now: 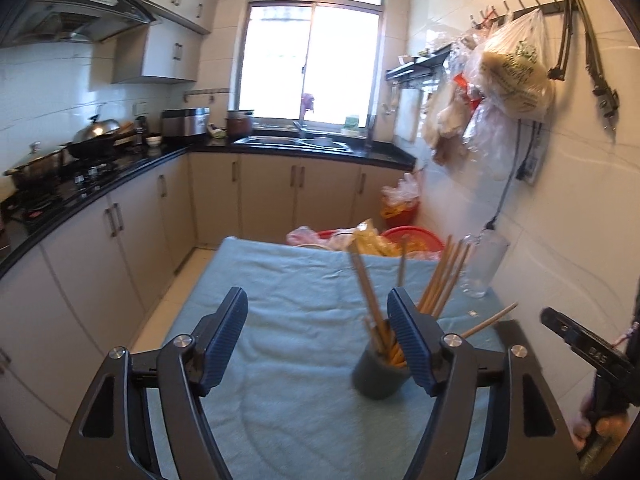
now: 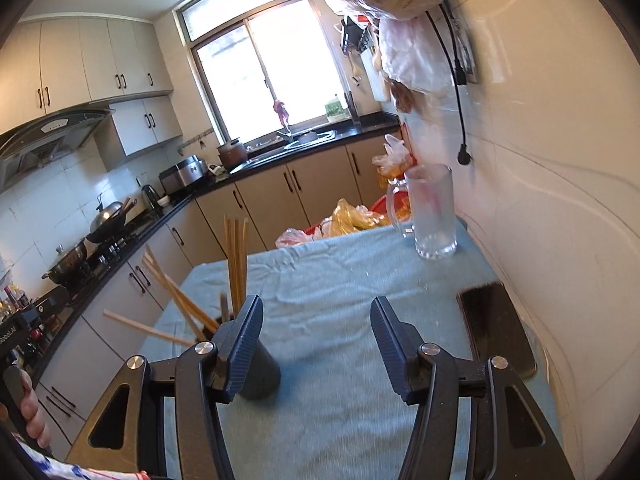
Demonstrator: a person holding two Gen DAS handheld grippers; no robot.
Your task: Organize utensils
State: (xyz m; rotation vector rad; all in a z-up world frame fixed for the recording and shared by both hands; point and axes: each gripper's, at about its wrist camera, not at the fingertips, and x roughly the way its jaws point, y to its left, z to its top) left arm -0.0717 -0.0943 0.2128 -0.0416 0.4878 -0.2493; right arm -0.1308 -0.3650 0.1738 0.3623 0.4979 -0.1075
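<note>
Both the left gripper (image 1: 318, 334) and right gripper (image 2: 316, 346) stand apart, empty. The dark cup (image 1: 380, 376) of chopsticks (image 1: 368, 292) sits lower centre on the blue cloth (image 1: 280, 320); glass mug (image 2: 434, 212) and phone (image 2: 496, 328) right

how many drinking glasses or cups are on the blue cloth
2. A clear glass mug stands at the far right corner by the wall; a dark cup holding chopsticks stands nearer, mid-cloth. None seem hidden.

left tool (image 1: 316, 340), right tool (image 2: 316, 344): black arms, ribbed dark-blue pads, silver pivot screws; red-white-blue patterned sleeve (image 2: 80, 470).
</note>
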